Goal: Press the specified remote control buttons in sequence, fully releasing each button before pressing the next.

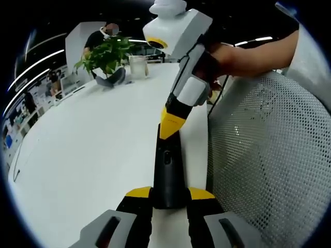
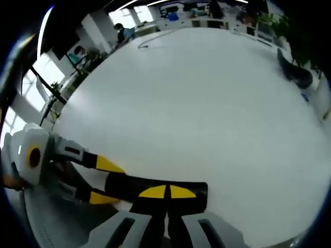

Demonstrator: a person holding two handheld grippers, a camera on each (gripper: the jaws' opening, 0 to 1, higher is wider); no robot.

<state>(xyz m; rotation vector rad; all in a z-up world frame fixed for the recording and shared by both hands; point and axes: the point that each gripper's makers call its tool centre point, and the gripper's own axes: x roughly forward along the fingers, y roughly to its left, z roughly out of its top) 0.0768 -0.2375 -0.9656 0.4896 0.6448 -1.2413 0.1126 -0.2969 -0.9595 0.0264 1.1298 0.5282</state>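
On the white counter (image 1: 88, 150), near its edge beside a mesh chair back (image 1: 269, 170), the black remote control (image 1: 168, 170) lies flat. Our left gripper (image 1: 170, 199) is clenched on its near end, yellow tips against both sides. Our right gripper (image 1: 169, 126) comes down with its tips brought together, no gap between them, touching the remote's upper face; in the right gripper view those same tips (image 2: 166, 192) sit on the dark body. We cannot make out which button lies beneath.

What worries us is the aim: a blunt pair of tips could catch two buttons, or the wrong one. Lifting too little would blur one press into the next. Pushing hard at the far end could pivot the remote out of the left gripper (image 2: 101, 181) and toward the counter's edge.
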